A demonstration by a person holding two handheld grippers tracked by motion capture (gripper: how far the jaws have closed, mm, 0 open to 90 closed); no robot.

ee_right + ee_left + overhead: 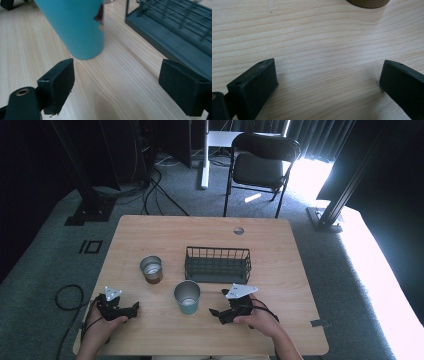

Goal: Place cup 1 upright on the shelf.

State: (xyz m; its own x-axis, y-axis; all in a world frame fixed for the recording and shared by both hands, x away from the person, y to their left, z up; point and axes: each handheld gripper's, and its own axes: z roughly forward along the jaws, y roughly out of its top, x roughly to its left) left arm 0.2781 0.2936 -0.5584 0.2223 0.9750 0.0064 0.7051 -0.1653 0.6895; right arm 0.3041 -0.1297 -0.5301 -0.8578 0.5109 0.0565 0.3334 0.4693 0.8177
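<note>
A teal metal cup (187,297) stands upright near the table's front middle; in the right gripper view the teal cup (75,27) rises just beyond the left jaw. A brown metal cup (151,269) stands upright to its back left; its base (368,3) shows at the top of the left gripper view. Behind the cups sits a dark wire basket (218,265), whose wall (172,37) runs along the right. My left gripper (131,310) rests open on the table at front left. My right gripper (216,314) is open, right of the teal cup, with nothing between its jaws.
The wooden table (280,255) has a round cable hole (238,230) at the back. A black folding chair (260,165) stands on the carpet behind it. Cables (67,297) lie on the floor at the left.
</note>
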